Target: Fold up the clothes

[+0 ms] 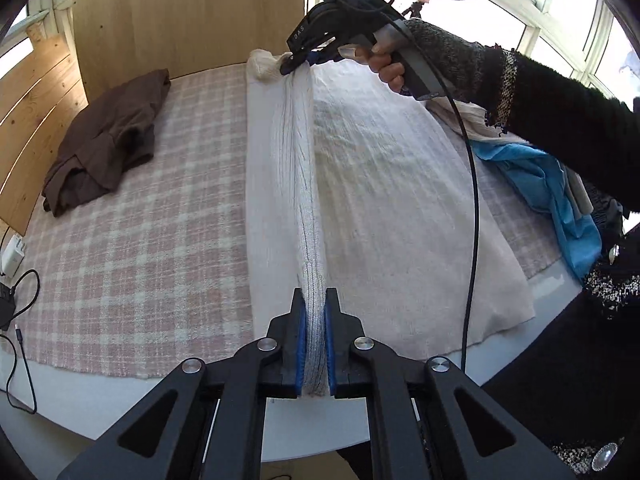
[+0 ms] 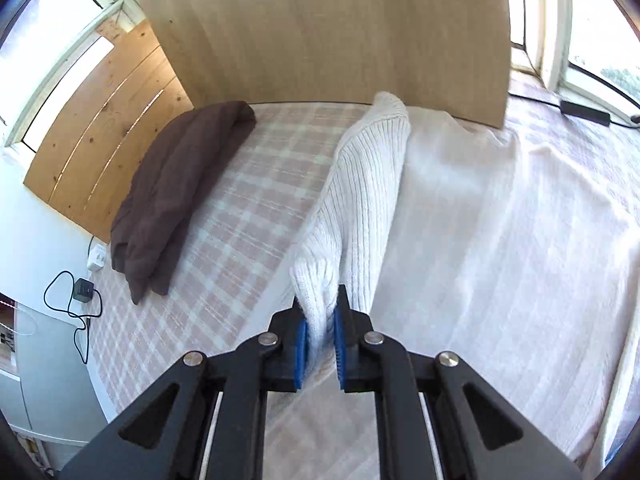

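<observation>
Two grippers hold our white sweater (image 1: 308, 184) taut, its long fold running straight away across the plaid blanket (image 1: 132, 248): left gripper (image 1: 315, 344) clamped narrow on the near end, right gripper (image 2: 322, 344) pinching the far edge.

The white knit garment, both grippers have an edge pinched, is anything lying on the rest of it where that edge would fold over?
Nothing visible does. The white knit garment lies bare beside the lifted edge. The brown garment and blue cloth sit off to either side.
</observation>
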Motion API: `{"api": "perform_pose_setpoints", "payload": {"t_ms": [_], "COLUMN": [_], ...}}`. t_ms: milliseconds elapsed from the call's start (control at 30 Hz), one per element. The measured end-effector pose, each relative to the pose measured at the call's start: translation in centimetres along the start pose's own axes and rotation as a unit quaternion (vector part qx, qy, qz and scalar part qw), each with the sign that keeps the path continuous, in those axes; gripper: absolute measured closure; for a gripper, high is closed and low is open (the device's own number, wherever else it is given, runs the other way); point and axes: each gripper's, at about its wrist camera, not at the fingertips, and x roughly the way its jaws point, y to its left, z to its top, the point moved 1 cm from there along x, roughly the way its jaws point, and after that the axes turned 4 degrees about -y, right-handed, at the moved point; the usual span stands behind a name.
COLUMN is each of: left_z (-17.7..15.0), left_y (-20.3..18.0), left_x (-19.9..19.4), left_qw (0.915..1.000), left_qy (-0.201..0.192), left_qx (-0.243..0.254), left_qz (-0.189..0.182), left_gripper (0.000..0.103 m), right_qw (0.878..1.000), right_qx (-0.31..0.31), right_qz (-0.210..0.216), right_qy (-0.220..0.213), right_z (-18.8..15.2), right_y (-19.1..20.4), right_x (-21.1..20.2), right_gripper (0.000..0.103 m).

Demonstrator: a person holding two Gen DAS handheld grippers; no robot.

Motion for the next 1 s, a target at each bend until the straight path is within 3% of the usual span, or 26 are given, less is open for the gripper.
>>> {"api": "perform_pose_setpoints", "payload": {"t_ms": [100,167,200,300,400,500,567,633,733,867,1000], "left_z": [-0.3,-0.5,-0.5,-0.2,0.0,0.3,0.2,-0.5,-0.9,-0.7,-0.7], "left_y": [-1.5,-1.7,-1.4,0.4,2.2,2.8,2.7,2.3,1.8,2.1,2.0], "left_x": [1.6,1.7,1.1,-0.8,-0.9,0.8,2.7,5.0,5.2,0.8,-3.0], "left_qw": [0.9990,0.9982,0.9983,0.9994,0.9994,0.9988,0.9983,0.9983,0.9984,0.9980,0.9952], "left_qy": [0.033,0.047,0.044,0.026,0.012,0.006,0.015,0.038,0.047,0.014,-0.029], "left_qx": [0.015,0.015,0.012,-0.007,-0.033,-0.046,-0.050,-0.040,-0.033,-0.058,-0.085], "left_qz": [-0.027,-0.036,-0.035,-0.023,-0.005,-0.014,-0.027,-0.018,-0.001,0.019,0.039], "left_gripper": [0.091,0.091,0.091,0.089,0.089,0.089,0.089,0.089,0.087,0.087,0.087], "right_qw": [0.999,0.999,0.999,0.998,0.998,0.998,0.996,0.995,0.997,0.998,0.992], "right_qx": [0.006,0.022,0.024,0.001,-0.030,-0.057,-0.077,-0.084,-0.064,0.001,0.029], "right_qz": [-0.024,-0.023,-0.025,-0.047,-0.037,-0.018,-0.038,-0.059,-0.039,0.056,0.070], "right_qy": [0.029,0.030,0.020,-0.029,-0.046,-0.027,-0.001,0.010,0.026,-0.030,-0.101], "right_z": [-1.7,-1.3,-1.1,-0.3,0.5,0.7,0.4,-0.1,0.2,0.7,-0.9], "right_y": [-2.7,-4.1,-4.4,-4.0,-2.9,-1.9,-1.8,-2.2,-3.0,-6.2,-11.8], "right_x": [0.1,-0.7,-1.4,-3.5,-3.5,-1.7,0.2,1.7,1.9,-4.9,-14.3], "right_gripper": [0.083,0.066,0.063,0.062,0.062,0.062,0.062,0.059,0.058,0.058,0.057]}}
